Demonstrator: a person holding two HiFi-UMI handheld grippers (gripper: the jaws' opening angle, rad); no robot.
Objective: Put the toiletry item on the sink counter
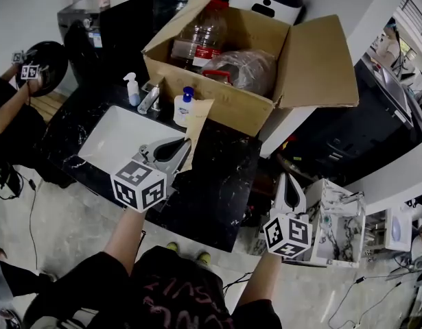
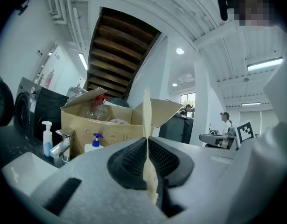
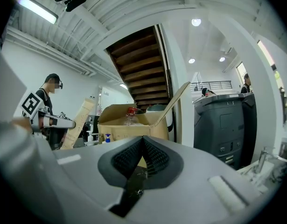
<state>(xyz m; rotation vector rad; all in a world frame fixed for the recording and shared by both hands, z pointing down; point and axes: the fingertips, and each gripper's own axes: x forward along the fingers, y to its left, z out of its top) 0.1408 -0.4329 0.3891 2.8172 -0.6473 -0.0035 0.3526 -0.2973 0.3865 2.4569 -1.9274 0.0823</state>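
We had the left gripper (image 1: 178, 149) clamped on a flat tan packet (image 1: 197, 125). Its jaws were pressed together on the lower part of the thin sheet, which the left gripper view showed edge-on and upright between the pads. We took that packet to be the toiletry item.

In the head view it hung over the black marbled surface (image 1: 221, 177), just at the 3 o'clock side of the white sink basin (image 1: 114, 139). Its top edge lay in front of the cardboard box (image 1: 224, 101) at 12 o'clock. We could not tell whether its lower end touched the surface, because the gripper covered that end.

Our right gripper (image 1: 287, 196) sat at 4 o'clock, past the edge of the surface, jaws closed together with nothing between them.

We judged the carrying part of the task to be done, since the packet was already at the sink side. The rest was not yet done: lowering it flat, letting go and drawing the gripper clear. Bare surface lay at 5 o'clock of the packet. A blue-capped pump bottle (image 1: 184, 107) and the faucet (image 1: 150, 98) crowded the strip by the box at 11 o'clock.
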